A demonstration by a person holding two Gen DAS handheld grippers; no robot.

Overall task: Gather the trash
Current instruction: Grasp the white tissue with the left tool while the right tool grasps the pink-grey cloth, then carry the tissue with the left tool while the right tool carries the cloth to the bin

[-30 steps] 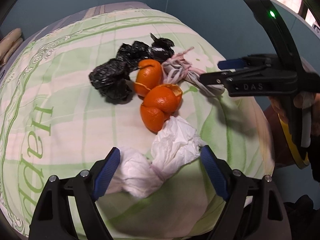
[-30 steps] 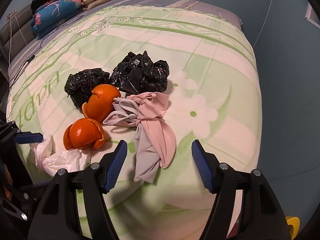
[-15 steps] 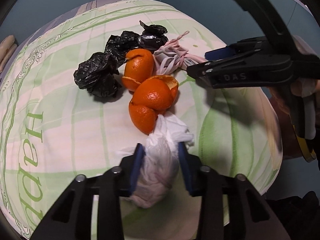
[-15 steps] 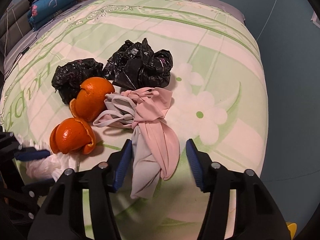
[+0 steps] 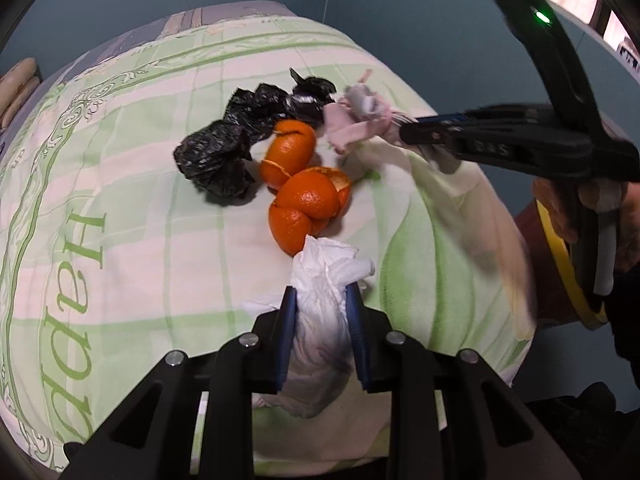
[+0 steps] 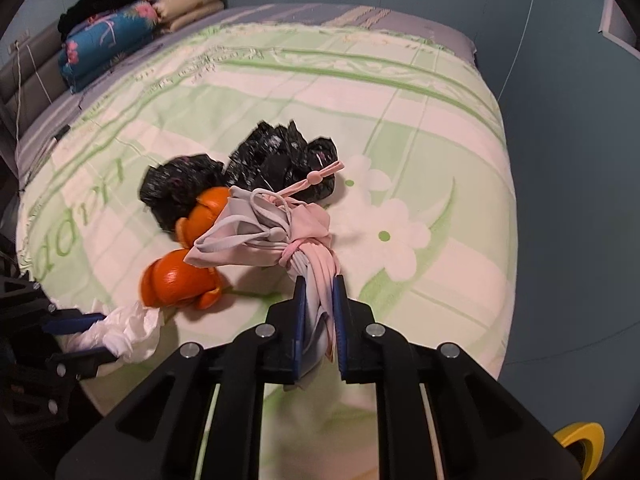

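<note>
— So, what does the left tool (image 5: 320, 300) have hold of?

— Its blue-padded fingers (image 5: 287, 328) are squeezed onto a crumpled white paper tissue (image 5: 324, 280), with only the wad's width between them. The tissue's free end touches the nearer of two hollow orange citrus peels (image 5: 308, 204) on the green-and-white patterned bedspread (image 5: 132, 200).

— And the right tool (image 6: 319, 292)?

— Nearly closed as well, pinching a bunched pink-and-grey cloth with elastic cords (image 6: 276, 232). Seen from the left wrist, that cloth (image 5: 354, 120) sticks out of the tool's tip just right of the farther peel (image 5: 290, 152), and it looks raised off the bedspread, though blur makes that hard to judge.

— Where is everything else, taking the peels as the centre?

— A crumpled black plastic bag (image 5: 214, 158) lies just left of the farther peel, touching it. A second black bag, wrinkled and longer (image 5: 280, 104), sits just behind the peels. From the right wrist view the held cloth overlaps both peels (image 6: 180, 280) and the rear bag (image 6: 280, 152).

— Anything farther off?

— Folded blue floral bedding (image 6: 108, 46) and beige cushions (image 6: 192, 2), well behind the peels at the head of the bed.
</note>
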